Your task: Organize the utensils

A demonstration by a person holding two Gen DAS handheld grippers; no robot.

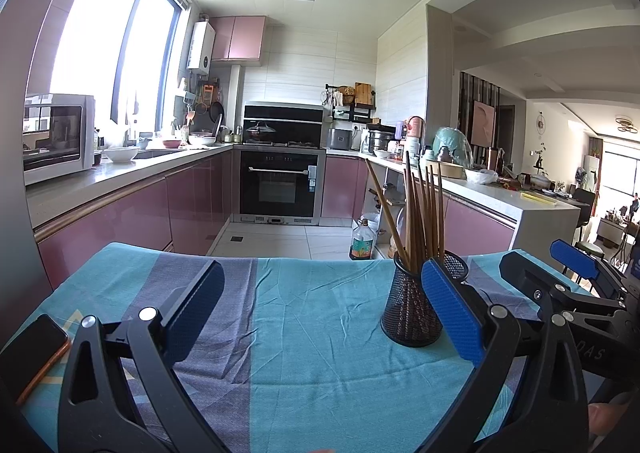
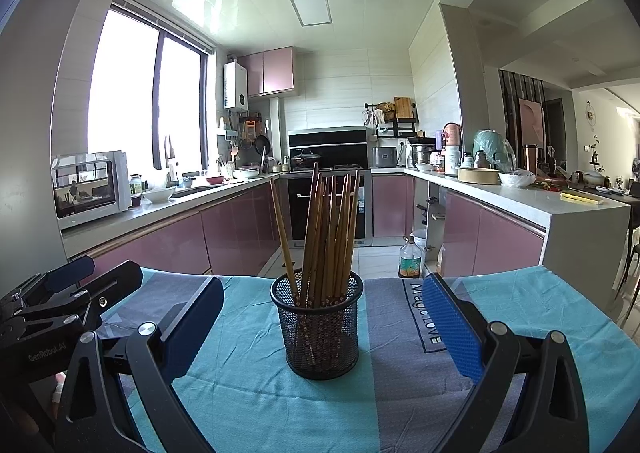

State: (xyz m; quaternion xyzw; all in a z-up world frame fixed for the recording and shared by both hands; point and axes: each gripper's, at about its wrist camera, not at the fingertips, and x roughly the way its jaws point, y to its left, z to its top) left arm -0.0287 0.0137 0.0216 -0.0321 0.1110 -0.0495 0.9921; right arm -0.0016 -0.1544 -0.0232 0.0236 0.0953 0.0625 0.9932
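A black mesh holder (image 2: 320, 327) stands upright on the blue striped cloth (image 2: 248, 393), with several brown wooden chopsticks (image 2: 324, 237) standing in it. My right gripper (image 2: 324, 317) is open and empty, its jaws wide on either side of the holder, not touching it. My left gripper (image 1: 320, 309) is open and empty over the cloth. The holder (image 1: 412, 305) sits just left of its right finger (image 1: 452, 309), with the chopsticks (image 1: 420, 213) above. The right gripper also shows at the far right in the left wrist view (image 1: 568, 273), and the left gripper at the far left in the right wrist view (image 2: 72, 285).
A dark phone (image 1: 32, 353) lies on the cloth at the left edge. Beyond the table's far edge is the kitchen floor with an oil bottle (image 2: 410, 259), pink cabinets, an oven (image 1: 280, 189) and a white counter (image 2: 560, 209) at the right.
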